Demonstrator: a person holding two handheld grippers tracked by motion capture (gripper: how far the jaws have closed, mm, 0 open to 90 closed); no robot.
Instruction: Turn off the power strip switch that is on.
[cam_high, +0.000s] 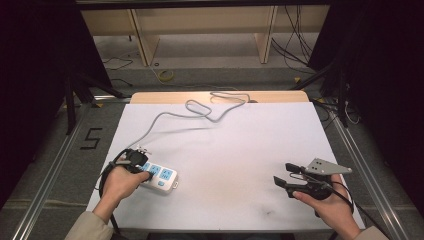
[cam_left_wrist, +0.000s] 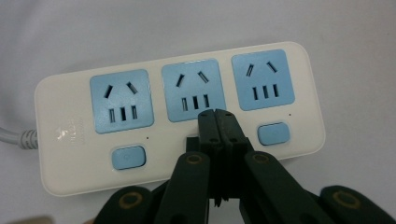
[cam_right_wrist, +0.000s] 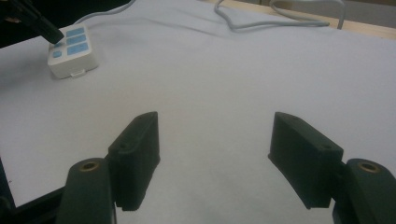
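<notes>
The power strip (cam_high: 159, 176) lies flat at the desk's (cam_high: 240, 150) near left, long axis running left-far to right-near, cord end pointing left-far. The left gripper (cam_left_wrist: 216, 114) hovers over it with fingers pressed together, empty; the right gripper (cam_right_wrist: 215, 154) has fingers wide.

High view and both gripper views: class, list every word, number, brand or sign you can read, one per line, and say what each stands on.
"5": black tape figure on the floor left of the table.
Brand mark on the white power strip, pale grey at its cord end: too faint to read.
Right gripper view: no text.
</notes>
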